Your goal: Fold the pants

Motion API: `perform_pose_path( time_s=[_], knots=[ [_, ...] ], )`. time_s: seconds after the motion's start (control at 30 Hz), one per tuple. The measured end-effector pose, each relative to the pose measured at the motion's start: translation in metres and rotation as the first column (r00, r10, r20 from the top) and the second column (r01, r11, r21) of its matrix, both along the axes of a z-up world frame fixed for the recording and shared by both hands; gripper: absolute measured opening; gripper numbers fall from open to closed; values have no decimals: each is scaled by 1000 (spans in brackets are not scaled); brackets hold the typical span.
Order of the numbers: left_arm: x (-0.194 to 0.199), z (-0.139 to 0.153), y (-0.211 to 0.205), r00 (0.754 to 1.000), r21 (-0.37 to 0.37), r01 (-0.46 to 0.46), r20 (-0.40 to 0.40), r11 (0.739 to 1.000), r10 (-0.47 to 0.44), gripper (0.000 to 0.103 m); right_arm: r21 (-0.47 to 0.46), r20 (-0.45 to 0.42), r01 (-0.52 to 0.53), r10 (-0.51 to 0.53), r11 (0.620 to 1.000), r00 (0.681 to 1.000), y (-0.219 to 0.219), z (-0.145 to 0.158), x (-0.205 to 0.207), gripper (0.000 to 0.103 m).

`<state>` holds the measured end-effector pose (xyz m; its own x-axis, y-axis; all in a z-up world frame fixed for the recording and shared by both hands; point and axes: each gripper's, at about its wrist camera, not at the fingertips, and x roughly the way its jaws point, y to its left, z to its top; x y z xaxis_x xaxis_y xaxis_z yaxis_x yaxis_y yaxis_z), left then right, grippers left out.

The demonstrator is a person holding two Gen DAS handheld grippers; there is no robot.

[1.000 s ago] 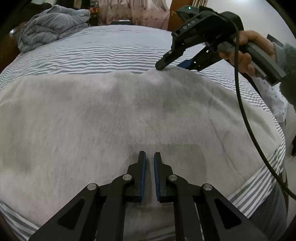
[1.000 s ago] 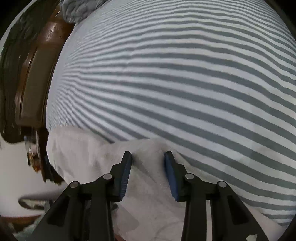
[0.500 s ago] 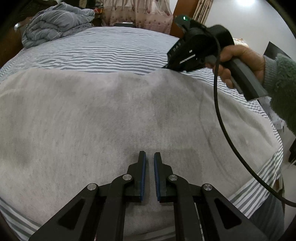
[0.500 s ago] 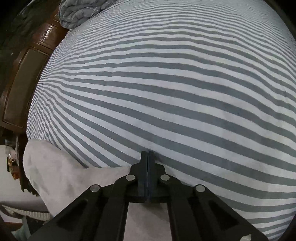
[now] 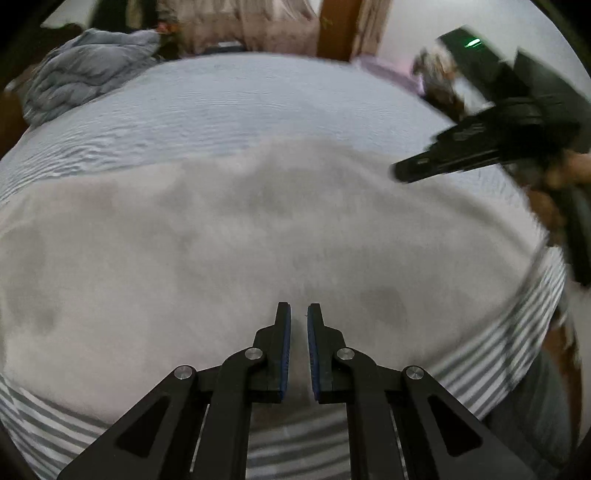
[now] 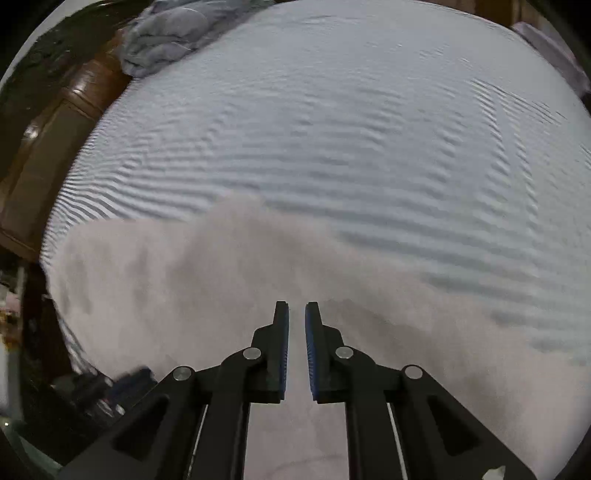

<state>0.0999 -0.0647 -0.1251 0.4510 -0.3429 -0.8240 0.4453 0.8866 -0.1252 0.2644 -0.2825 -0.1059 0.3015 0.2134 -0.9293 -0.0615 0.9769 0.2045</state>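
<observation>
Light grey fleece pants [image 5: 258, 229] lie spread flat across the striped bed. In the left wrist view my left gripper [image 5: 299, 314] hovers over their near part, shut to a narrow slit with nothing in it. At the upper right of that view a hand holds my right gripper [image 5: 402, 171], blurred and lifted off the cloth. From the right wrist view the pants [image 6: 184, 277] fill the lower half. There my right gripper [image 6: 296, 312] hangs above them with its jaws opening slightly, and nothing sits between the pads.
The grey-and-white striped bed sheet [image 6: 351, 129] stretches beyond the pants. A crumpled grey blanket [image 5: 88, 81] lies at the far left corner. A wooden bed frame [image 6: 48, 147] runs along the left side, and curtains [image 5: 251, 26] hang behind the bed.
The right gripper closed at the pants' far edge, then came away up and to the right with nothing in it, jaws slightly apart. The left gripper shifted a little.
</observation>
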Motion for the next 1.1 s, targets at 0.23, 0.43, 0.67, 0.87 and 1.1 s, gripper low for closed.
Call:
perform_pose_path(
  time_s=[0.23, 0.43, 0.67, 0.87, 1.1],
  knots=[
    [-10, -8, -5, 999, 65, 27, 20, 998, -29, 10, 83, -45, 182, -178, 980, 983, -65, -33, -78, 10],
    [-15, 7, -25, 999, 114, 37, 29, 993, -41, 10, 114, -18, 337, -337, 935, 941, -128, -27, -127, 18],
    [-27, 30, -89, 991, 61, 129, 29, 990, -131, 11, 267, 28, 585, -613, 766, 790, -235, -19, -217, 28],
    [-30, 27, -150, 978, 68, 208, 5, 976, -209, 11, 393, -18, 704, -761, 591, 649, -311, -41, -278, 29],
    [-35, 22, -204, 959, 79, 283, -38, 956, -281, 11, 623, -94, 637, -765, 454, 637, -331, -74, -267, 29]
  ],
)
